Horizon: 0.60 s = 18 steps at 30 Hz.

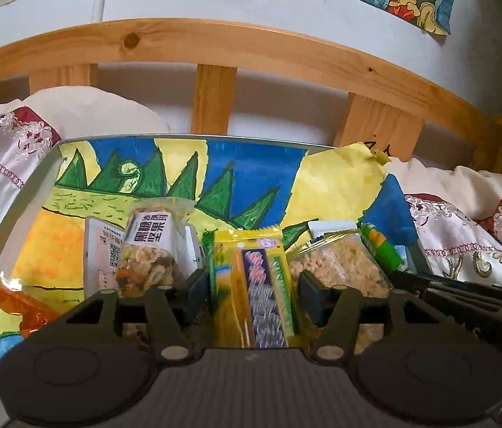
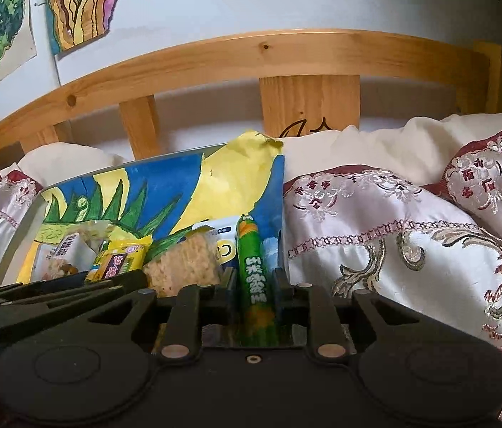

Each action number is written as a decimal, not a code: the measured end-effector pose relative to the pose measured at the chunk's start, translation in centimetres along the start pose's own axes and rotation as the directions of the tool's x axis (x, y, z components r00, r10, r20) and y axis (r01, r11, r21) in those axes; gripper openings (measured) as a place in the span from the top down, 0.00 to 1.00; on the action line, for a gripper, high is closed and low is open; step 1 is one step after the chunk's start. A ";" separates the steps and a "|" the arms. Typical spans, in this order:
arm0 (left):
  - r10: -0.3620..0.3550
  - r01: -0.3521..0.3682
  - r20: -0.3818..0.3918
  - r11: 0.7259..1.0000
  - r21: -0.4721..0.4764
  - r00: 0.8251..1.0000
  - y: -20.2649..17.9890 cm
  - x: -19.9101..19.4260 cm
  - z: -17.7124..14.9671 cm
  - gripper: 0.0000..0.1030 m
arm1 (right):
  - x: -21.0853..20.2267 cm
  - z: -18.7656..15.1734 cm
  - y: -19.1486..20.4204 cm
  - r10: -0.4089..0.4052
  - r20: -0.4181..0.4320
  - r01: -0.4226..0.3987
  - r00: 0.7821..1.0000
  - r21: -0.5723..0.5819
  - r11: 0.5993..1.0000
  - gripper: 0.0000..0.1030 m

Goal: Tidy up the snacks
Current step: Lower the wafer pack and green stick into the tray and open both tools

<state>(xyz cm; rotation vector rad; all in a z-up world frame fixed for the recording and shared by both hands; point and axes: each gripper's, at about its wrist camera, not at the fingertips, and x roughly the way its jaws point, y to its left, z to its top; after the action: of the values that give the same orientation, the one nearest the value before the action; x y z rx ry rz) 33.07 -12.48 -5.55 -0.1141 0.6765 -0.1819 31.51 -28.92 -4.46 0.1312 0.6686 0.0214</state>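
Pretty soft, dim-ish daylight in both views — no hard shadows, just a gentle dark band under the wooden headboard rail [image 1: 215, 41]. Slightly washed-out white wall [image 1: 251, 0], a bit of sheen on the satin bedding [image 2: 375, 221] and a small glare spot on the orange wrapper [image 1: 12, 285]. Heavy fisheye bend, so that straight rail curves like a bow and the corners go black. Gripper bodies up close look dark and low in detail. Overall a touch soft and noisy, with print on the green stick [image 2: 254, 278] only barely readable.
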 end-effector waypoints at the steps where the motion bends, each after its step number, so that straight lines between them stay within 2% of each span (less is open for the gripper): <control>1: -0.006 0.006 -0.003 1.000 -0.011 1.000 0.2 0.0 0.1 0.35 | -0.1 0.0 0.0 0.003 -0.002 -0.003 1.000 -0.001 1.000 0.75; 7: -0.020 0.022 0.020 0.996 -0.085 1.000 1.6 -1.0 0.4 0.27 | -1.6 -0.4 0.4 0.017 0.024 -0.015 1.000 -0.057 0.998 0.66; 11: -0.032 0.036 0.044 0.994 -0.100 0.999 2.1 -2.2 0.7 0.24 | -3.3 -0.5 0.9 0.031 0.068 -0.024 0.997 -0.098 0.995 0.43; 13: -0.022 0.029 0.069 0.994 -0.104 0.997 2.1 -3.2 0.8 0.16 | -4.2 -0.5 1.3 0.045 0.090 -0.033 0.995 -0.130 0.991 0.41; 18: -0.003 0.016 0.112 0.993 -0.118 0.994 2.8 -5.9 1.1 0.12 | -6.6 -0.6 2.2 0.053 0.139 -0.026 0.989 -0.186 0.982 0.25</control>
<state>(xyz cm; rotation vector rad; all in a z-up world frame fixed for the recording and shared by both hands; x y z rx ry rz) 29.59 -8.49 -1.58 -0.2404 0.5753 -0.1432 26.00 -27.03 -0.61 -0.0321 0.5167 0.1110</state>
